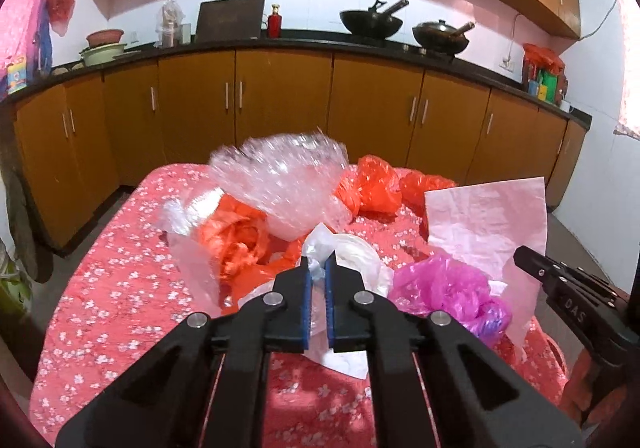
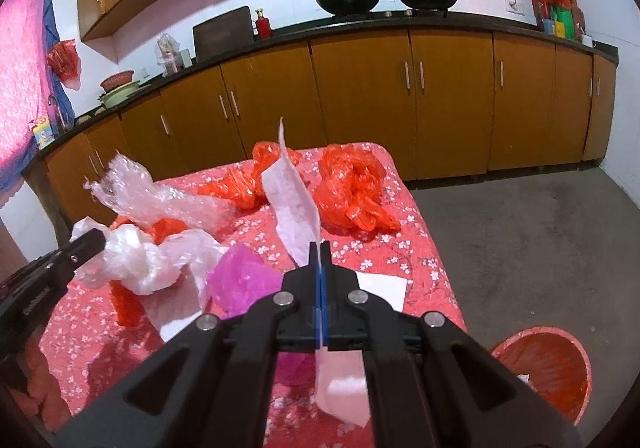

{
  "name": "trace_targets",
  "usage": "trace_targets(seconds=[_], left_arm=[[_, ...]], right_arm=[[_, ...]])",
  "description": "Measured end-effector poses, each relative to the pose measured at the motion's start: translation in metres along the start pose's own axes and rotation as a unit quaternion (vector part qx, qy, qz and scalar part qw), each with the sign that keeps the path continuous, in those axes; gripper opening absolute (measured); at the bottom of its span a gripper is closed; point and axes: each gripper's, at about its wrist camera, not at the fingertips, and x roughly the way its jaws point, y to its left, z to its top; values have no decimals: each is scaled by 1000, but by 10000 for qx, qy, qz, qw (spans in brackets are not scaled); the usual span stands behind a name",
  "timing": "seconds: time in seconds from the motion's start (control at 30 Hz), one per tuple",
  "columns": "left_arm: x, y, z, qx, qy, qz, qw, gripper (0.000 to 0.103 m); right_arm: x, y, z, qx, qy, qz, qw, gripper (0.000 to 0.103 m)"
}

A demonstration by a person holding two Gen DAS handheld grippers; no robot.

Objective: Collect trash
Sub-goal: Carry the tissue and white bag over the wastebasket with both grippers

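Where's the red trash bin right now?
The red trash bin sits on the grey floor at the lower right of the right wrist view, just off the near right corner of the floral-covered table.

The bench (image 2: 420, 260) occupies the lower centre of both views, covered by a red cloth with small white blossoms. Lying on it in the right wrist view: two crumpled orange bags, one (image 2: 352, 192) at the upper right of the surface, the other (image 2: 240, 184) left of it; a white paper sheet (image 2: 382, 288) flat near the right edge; a magenta bag (image 2: 244, 282) at centre. Bubble wrap (image 2: 160, 196) sits at upper left. The grey floor (image 2: 520, 240) lies to the right, carrying a red bin (image 2: 548, 364) at lower right.
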Motion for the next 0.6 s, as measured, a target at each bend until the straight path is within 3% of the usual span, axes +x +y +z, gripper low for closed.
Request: trace_targets(seconds=[0.6], left_arm=[[-41, -5, 25, 24, -457, -67, 9989, 5]], right_arm=[[-52, -13, 18, 130, -454, -3, 9989, 2]])
